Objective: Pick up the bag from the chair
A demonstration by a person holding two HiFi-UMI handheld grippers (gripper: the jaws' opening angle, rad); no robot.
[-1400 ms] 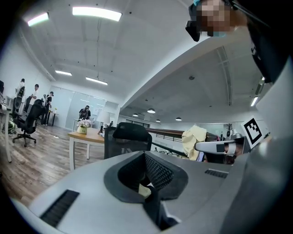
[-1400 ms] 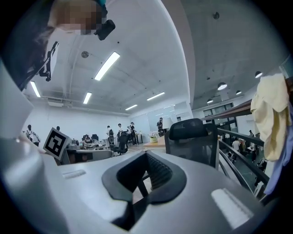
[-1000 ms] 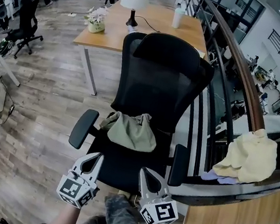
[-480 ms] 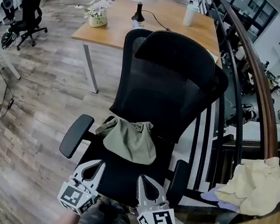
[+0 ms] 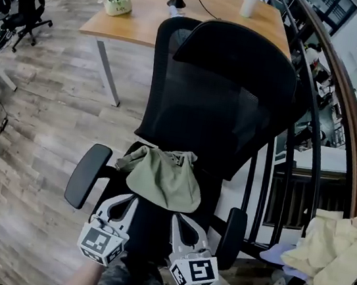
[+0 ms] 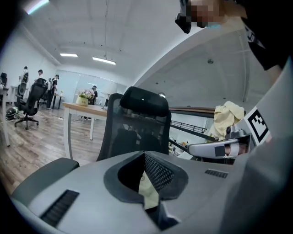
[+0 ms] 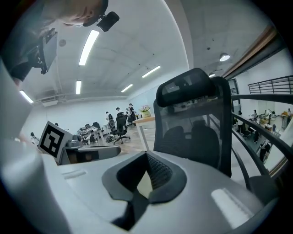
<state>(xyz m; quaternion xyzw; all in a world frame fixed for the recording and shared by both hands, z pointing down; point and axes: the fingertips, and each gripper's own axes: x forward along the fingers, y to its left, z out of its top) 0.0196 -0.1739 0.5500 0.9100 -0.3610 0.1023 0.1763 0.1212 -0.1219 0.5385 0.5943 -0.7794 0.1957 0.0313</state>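
Bag (image 5: 163,177) lies on chair (image 5: 87,175), long axis crosswise, gathered top toward backrest (image 5: 229,93); left tool (image 5: 129,199) and right tool (image 5: 177,218) closed, empty

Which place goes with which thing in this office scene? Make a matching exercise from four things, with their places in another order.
Things:
1. bag
2. flower pot
3. yellow cloth
4. white cup

Places:
a. on the ledge by the railing, right of the chair
b. on the chair seat
c. left end of the desk
d. right end of the desk

Pairs: 1-b, 2-c, 3-a, 4-d
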